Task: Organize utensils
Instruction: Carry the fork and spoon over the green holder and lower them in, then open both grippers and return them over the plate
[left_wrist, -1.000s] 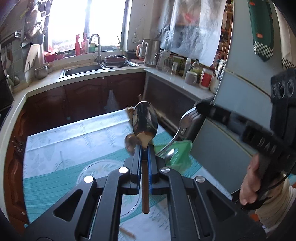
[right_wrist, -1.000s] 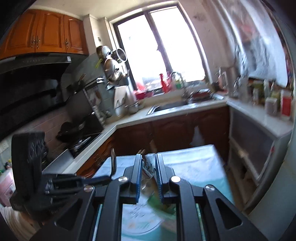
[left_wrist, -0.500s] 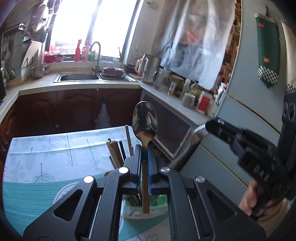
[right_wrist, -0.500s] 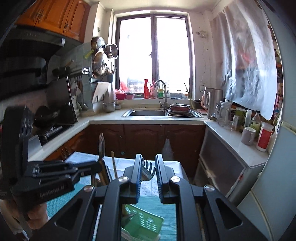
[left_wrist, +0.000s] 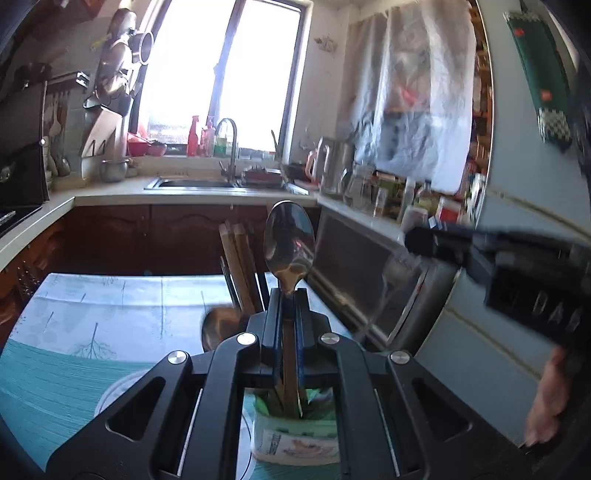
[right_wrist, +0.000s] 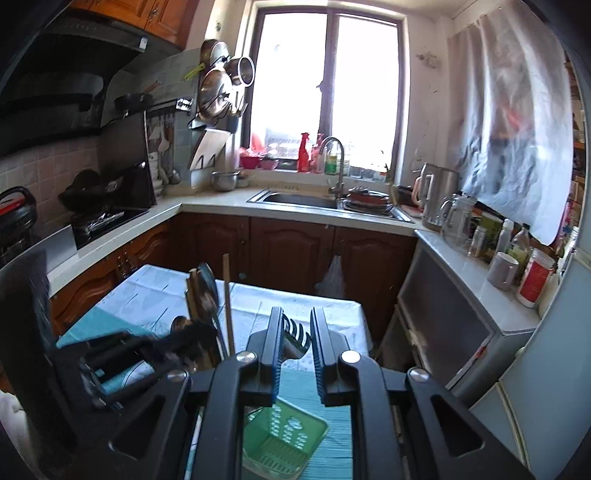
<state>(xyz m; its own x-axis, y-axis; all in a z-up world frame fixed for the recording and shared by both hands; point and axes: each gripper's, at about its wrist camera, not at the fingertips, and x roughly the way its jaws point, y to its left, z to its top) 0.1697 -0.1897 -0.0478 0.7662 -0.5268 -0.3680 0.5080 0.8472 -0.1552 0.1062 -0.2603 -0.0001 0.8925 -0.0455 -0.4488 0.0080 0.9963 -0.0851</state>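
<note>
A metal spoon (left_wrist: 289, 243) stands upright, bowl up, its handle pinched between the closed jaws of the left gripper (left_wrist: 288, 295). Its lower end reaches into a green holder (left_wrist: 295, 432) on the table (left_wrist: 74, 332), beside wooden chopsticks (left_wrist: 238, 266) and a wooden spoon (left_wrist: 218, 326) already standing in it. The right gripper (right_wrist: 297, 332) holds a fork (right_wrist: 295, 338), tines up, between jaws set only partly together, above a green basket (right_wrist: 284, 439). Behind are a sink (right_wrist: 295, 199) and window (right_wrist: 325, 88).
</note>
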